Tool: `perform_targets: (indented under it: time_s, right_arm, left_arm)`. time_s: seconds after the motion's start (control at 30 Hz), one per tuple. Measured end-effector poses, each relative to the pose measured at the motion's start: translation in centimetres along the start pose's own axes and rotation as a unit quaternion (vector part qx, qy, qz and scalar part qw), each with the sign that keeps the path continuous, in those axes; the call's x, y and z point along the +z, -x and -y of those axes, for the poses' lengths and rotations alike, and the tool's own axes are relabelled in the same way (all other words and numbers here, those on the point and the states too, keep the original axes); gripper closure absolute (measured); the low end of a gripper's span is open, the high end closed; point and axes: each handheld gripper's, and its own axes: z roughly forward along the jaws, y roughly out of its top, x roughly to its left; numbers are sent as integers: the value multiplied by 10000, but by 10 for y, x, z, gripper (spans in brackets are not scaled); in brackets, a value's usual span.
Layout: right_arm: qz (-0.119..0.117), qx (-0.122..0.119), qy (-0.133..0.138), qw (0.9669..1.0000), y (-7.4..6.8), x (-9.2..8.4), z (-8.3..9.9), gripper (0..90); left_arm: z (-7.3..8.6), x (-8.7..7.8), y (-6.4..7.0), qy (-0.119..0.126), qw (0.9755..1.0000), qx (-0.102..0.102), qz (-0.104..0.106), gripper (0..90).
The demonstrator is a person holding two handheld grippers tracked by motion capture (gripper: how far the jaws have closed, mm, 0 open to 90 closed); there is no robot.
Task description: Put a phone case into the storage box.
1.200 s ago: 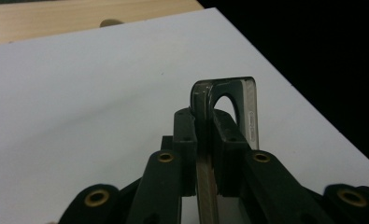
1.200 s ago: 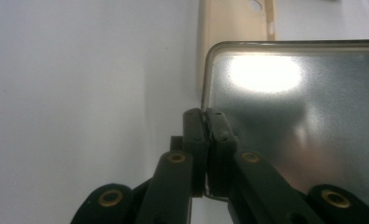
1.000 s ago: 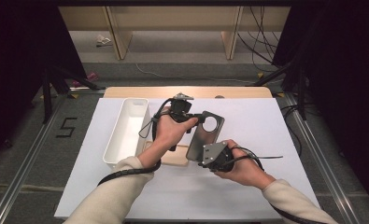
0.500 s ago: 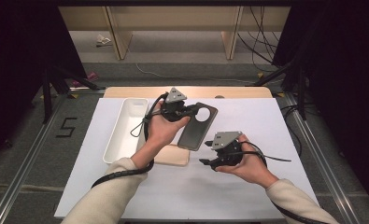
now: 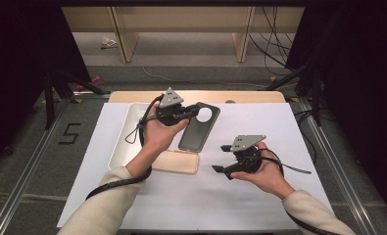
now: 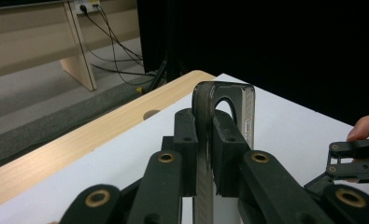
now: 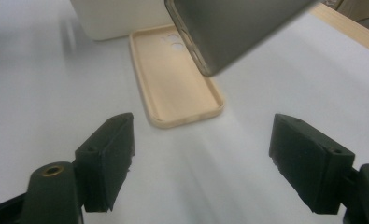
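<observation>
A dark grey phone case (image 5: 197, 129) with a round camera hole hangs above the table. My left gripper (image 5: 190, 113) is shut on its top edge. In the left gripper view the case (image 6: 224, 100) stands edge-on between the pads of that gripper (image 6: 204, 140). My right gripper (image 5: 221, 157) is to the right of the case and nearer me. Its jaws have just been opening, they stand wide, and nothing is between them (image 7: 205, 158). A beige phone case (image 5: 176, 162) lies hollow side up on the white table, under the dark case (image 7: 229, 32).
A long white tray (image 5: 122, 142) stands left of the beige case (image 7: 177, 79). A wooden strip (image 5: 240, 96) runs along the table's far edge. My right gripper (image 6: 355, 161) shows at the right edge of the left gripper view.
My right gripper has let go of the dark case's lower end, opened wide and drawn off to the right. My left gripper has carried the case a little up and away.
</observation>
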Motion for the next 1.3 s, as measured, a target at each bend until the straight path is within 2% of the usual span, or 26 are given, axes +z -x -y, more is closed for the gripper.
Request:
perform_targets:
  time_s: [0.07, 0.37, 0.8, 1.3]
  right_arm:
    - [79, 42, 3, 10000, 2, -1, 3, 224]
    - [103, 332, 144, 9993, 7, -5, 8, 191]
    - [155, 388, 134, 9990, 9, -6, 11, 190]
    - [163, 464, 135, 9987, 11, -5, 12, 189]
  left_arm:
    - [-2, -3, -2, 24, 9999, 100, -19, 813]
    - [-8, -16, -14, 201, 9996, 159, -74, 813]
    - [-11, -29, -34, 328, 9990, 192, -216, 813]
    - [-13, -47, -65, 450, 9979, 83, -456, 813]
